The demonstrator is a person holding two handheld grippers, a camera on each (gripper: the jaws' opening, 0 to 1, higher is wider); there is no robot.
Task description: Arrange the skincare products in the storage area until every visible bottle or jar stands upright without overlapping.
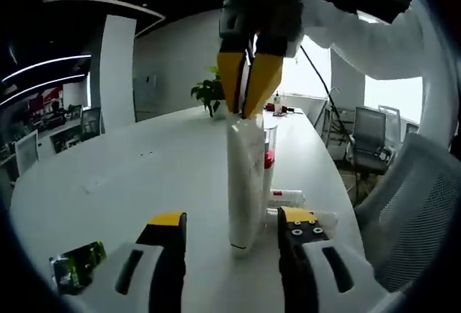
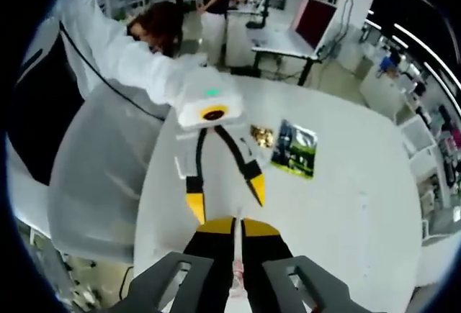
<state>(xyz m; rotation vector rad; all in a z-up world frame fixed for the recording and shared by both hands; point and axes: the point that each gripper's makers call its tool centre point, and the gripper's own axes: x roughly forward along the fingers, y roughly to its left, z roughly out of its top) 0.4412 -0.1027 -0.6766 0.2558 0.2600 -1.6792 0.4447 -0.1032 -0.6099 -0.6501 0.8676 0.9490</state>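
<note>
Skincare products are seen on a white tabletop (image 1: 144, 169). In the left gripper view, a tall white tube (image 1: 245, 183) is stood upright on its cap near the middle of the tabletop. Its flat top end is pinched by the right claw (image 1: 248, 83), which comes down from above with its yellow tips closed on the tube. Just behind the tube, a clear bottle with a red band (image 1: 269, 156) is stood upright. To the right of the tube, two small white bottles are laid on their sides: one with a red mark (image 1: 287, 198) a little farther off, and one (image 1: 328, 219) nearer, partly hidden by the left claw.

The left claw (image 1: 234, 230) is held wide open, low and near, with one jaw on each side of the tube's base. Nothing is gripped by it, and it may not be touching the tube at all; the view is too poor to be sure.

A green packet (image 1: 78, 264) is laid flat at the near left. A potted plant (image 1: 211, 93) is stood at the far end. A grey chair (image 1: 414, 205) is placed at the right.

In the right gripper view, the right claw (image 2: 235, 230) is seen shut, with the left claw (image 2: 225, 196) spread open beyond it.
</note>
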